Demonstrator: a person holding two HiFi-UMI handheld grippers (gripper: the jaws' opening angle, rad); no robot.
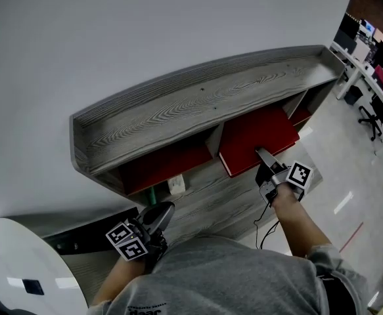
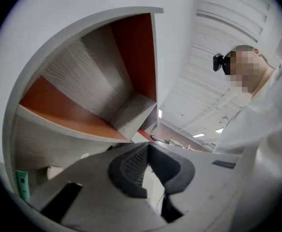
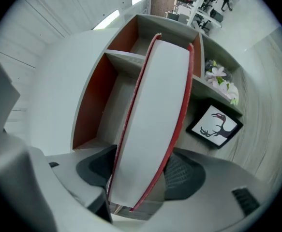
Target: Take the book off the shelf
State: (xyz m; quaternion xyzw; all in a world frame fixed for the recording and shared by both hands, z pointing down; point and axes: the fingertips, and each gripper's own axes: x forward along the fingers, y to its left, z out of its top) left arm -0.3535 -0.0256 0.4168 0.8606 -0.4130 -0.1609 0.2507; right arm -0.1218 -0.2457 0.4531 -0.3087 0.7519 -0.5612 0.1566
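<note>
A red-covered book [image 1: 257, 136] juts out of the middle compartment of the grey wooden shelf [image 1: 198, 104], which has a red inner lining. My right gripper [image 1: 265, 157] is shut on the book's near edge. In the right gripper view the book [image 3: 153, 115] stands on end with white pages facing me, and a dark pad presses each cover. My left gripper [image 1: 159, 214] hangs low at the left, in front of the lower shelf, holding nothing. In the left gripper view its pads [image 2: 131, 166] meet at the tips, with the shelf [image 2: 92, 81] beyond.
A green item [image 1: 153, 194] and a small white box [image 1: 176, 186] sit on the lower shelf. A framed deer picture [image 3: 215, 127] and flowers [image 3: 220, 81] fill compartments beside the book. A white round table [image 1: 20, 268] is at lower left. Office desks and chairs [image 1: 375, 58] stand far right.
</note>
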